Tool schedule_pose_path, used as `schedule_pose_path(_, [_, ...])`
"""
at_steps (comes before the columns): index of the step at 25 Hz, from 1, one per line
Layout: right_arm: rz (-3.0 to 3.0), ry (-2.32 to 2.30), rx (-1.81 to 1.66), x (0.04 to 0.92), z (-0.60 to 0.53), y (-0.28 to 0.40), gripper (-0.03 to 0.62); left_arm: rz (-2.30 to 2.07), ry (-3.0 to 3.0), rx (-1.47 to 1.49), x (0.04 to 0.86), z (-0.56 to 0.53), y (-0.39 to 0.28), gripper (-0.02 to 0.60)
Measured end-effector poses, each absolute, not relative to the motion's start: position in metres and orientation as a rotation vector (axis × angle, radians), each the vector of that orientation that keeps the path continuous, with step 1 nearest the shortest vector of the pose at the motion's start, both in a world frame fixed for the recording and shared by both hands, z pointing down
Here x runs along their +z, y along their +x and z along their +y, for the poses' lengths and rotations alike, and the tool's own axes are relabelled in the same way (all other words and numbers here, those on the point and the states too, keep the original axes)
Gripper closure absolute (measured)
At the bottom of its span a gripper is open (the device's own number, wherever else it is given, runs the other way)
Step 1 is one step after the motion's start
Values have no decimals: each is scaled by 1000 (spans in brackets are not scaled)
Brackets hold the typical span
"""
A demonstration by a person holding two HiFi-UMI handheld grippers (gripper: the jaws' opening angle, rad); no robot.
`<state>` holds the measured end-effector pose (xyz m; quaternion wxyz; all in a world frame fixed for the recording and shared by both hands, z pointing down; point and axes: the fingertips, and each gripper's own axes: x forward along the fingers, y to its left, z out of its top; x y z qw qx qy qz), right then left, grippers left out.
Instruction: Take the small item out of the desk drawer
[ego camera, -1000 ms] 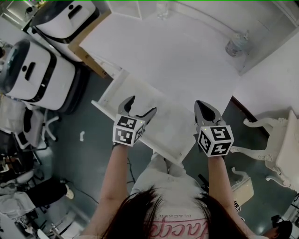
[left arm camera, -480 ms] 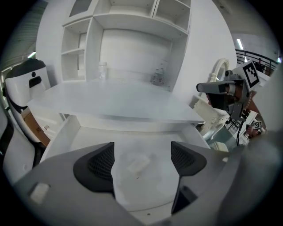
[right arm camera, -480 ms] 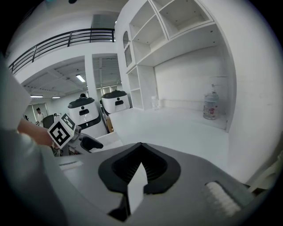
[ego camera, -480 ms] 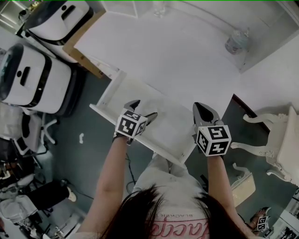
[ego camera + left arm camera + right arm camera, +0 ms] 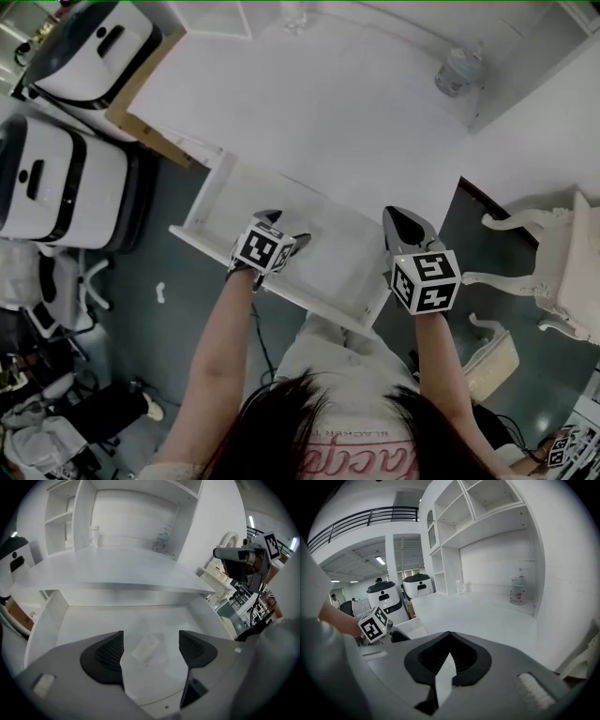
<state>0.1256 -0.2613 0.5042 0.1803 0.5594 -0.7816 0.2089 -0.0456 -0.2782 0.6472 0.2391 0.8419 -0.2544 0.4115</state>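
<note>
The white desk drawer (image 5: 349,255) stands pulled out below the desk top (image 5: 328,103). On its floor lies a small clear packet (image 5: 146,648). My left gripper (image 5: 151,641) hangs over the drawer (image 5: 93,620) with the packet between its jaws; the jaws are closing, but the pads (image 5: 108,654) do not touch it. In the head view the left gripper (image 5: 286,231) points down into the drawer and hides the packet. My right gripper (image 5: 394,216) is over the drawer's right end, shut and holding nothing; in its own view the right gripper (image 5: 449,633) shows its tips together.
A clear bottle (image 5: 453,73) stands at the desk's back right corner. White machines (image 5: 56,178) and a cardboard box (image 5: 141,131) are at the left. A white chair (image 5: 553,262) is at the right. Shelves (image 5: 61,517) rise behind the desk.
My left gripper has tipped down and moved deeper into the drawer, its jaws less spread. The right gripper has hardly moved.
</note>
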Motion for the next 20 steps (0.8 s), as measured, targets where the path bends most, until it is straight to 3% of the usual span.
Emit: schedule_pose_path(20, [-2170,1584,627,519,-258,128,592,-441,2226,1553,727,-257,-43,243])
